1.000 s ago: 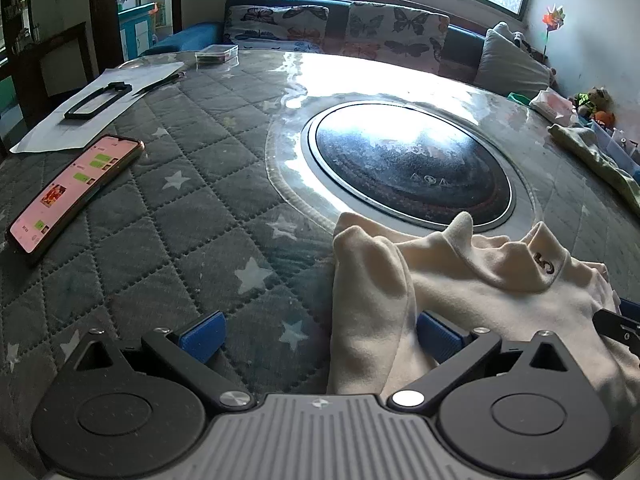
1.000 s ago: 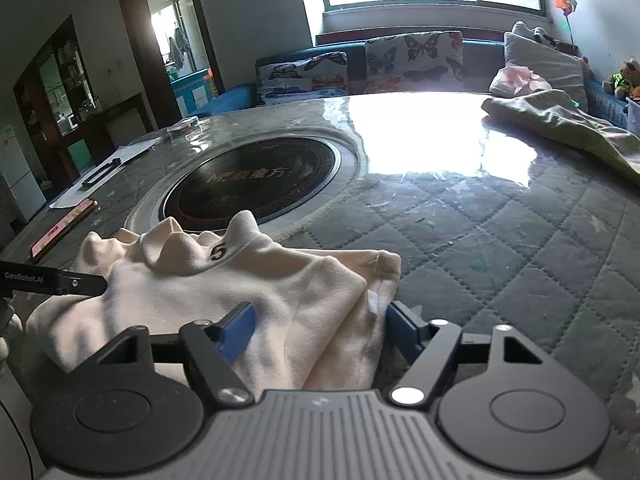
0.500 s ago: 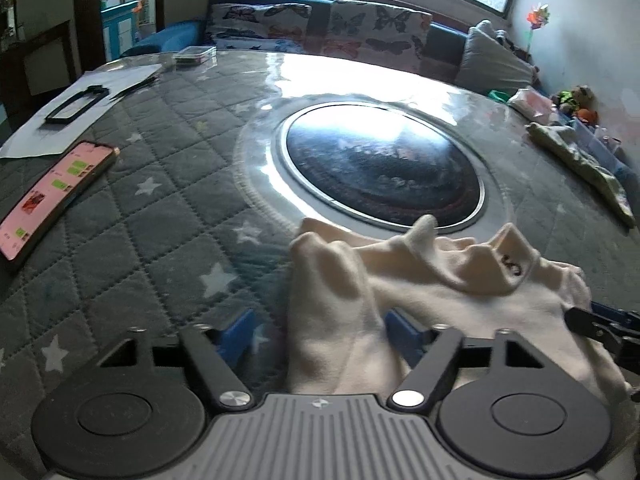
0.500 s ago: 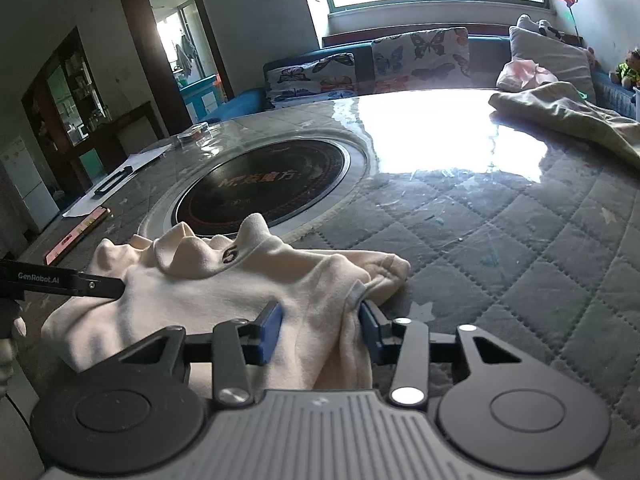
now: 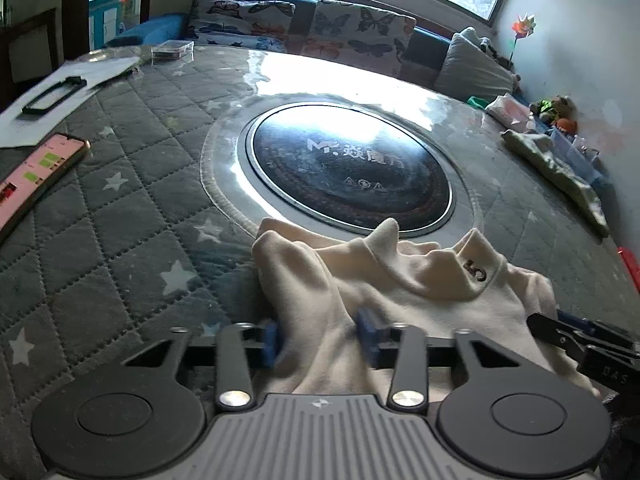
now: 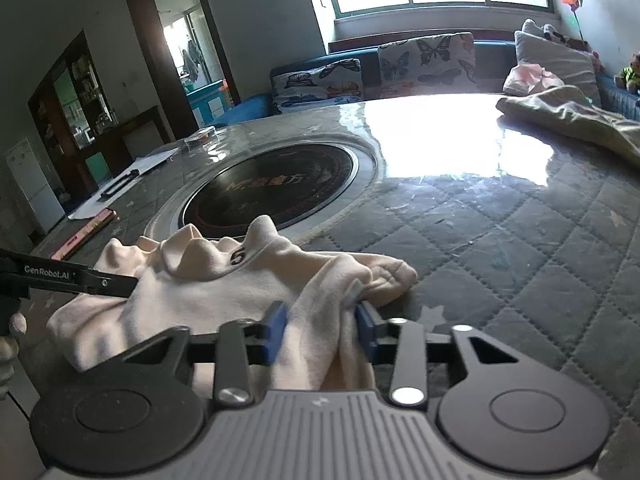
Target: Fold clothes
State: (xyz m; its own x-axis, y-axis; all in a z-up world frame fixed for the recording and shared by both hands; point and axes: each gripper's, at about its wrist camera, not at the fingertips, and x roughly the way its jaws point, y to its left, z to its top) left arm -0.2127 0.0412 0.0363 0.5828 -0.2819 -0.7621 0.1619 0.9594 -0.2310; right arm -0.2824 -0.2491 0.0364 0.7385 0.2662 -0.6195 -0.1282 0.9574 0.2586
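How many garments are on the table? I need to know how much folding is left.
2. The cream sweater lies at the near edge, pinched by the left gripper and right gripper. An olive garment lies far right. Others may be out of view.

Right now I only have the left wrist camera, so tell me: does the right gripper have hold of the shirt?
Observer: Yes. The right gripper is closed on a bunched fold of the shirt.
Operator: Which part of it?
Observer: The side by the cuff, which lies on the table just beyond the fingers.
Operator: Can you see my gripper from there?
Observer: Yes. The left gripper comes in from the side at the shirt's opposite edge, below the collar.
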